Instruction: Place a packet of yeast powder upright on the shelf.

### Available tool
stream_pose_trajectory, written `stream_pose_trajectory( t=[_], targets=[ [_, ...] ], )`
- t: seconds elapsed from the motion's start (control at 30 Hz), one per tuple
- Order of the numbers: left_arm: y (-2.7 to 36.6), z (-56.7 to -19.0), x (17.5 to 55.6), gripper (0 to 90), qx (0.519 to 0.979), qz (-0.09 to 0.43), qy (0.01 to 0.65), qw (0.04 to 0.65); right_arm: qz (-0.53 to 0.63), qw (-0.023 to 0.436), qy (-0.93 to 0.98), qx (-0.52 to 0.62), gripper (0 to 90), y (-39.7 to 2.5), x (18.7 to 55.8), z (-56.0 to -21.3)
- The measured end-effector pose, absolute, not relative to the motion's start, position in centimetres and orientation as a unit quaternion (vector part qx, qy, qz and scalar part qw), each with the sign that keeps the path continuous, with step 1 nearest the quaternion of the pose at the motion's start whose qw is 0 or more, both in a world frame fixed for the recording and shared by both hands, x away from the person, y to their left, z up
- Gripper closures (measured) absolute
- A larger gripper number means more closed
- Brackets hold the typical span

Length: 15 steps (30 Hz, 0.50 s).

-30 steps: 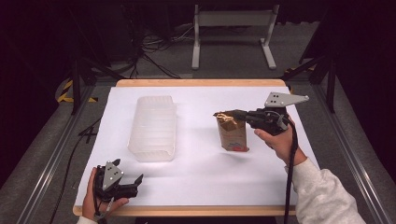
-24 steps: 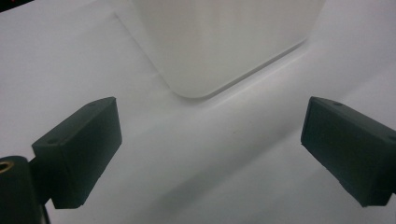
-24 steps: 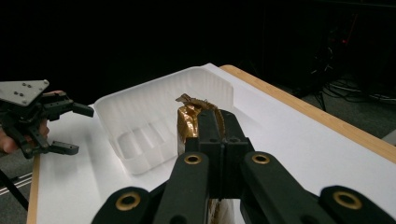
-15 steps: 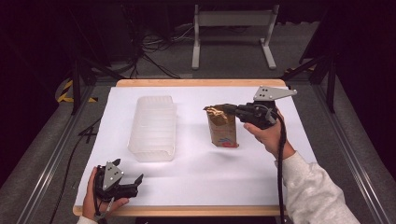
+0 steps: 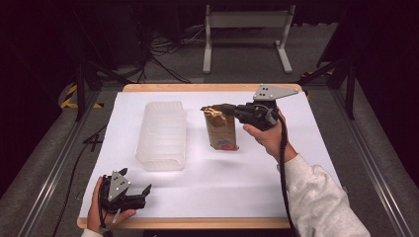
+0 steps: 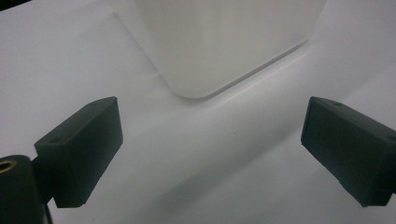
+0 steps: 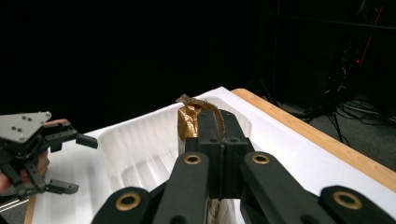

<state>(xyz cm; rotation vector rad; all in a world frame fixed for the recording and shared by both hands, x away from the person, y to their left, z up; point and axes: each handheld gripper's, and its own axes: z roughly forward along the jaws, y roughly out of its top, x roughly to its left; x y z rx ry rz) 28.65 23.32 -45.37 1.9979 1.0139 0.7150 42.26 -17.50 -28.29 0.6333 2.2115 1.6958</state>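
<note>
Right gripper (image 5: 217,107) pinches the crumpled top of a gold foil stand-up pouch with a red mark near its base (image 5: 220,130), jaws pressed together on the fold. Pouch hangs upright over the middle of the white-covered tabletop (image 5: 306,143), right of a translucent white ribbed plastic tub (image 5: 163,134); a faint shadow under it suggests it is lifted clear, though contact with the surface is hard to rule out.

Judgement: the pick-up looks done; carrying to the tub and release are left, if the tub is the target.

Left gripper (image 5: 141,190) rests by the near left corner, jaws spread, holding nothing, tub corner ahead of it.

Hard to make out: pouch print, tub interior, pouch base in the right gripper view.
</note>
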Motion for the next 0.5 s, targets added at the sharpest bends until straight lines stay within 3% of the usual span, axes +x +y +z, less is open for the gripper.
stream_pose_trajectory(
  t=[0.5],
  targets=[
    [23.4, -45.4, 28.7, 6.4, 0.783, 0.278, 0.397, 0.389, 0.603, 0.135, 0.76, 0.201, 89.8, -13.1, 43.4, -27.5]
  ],
)
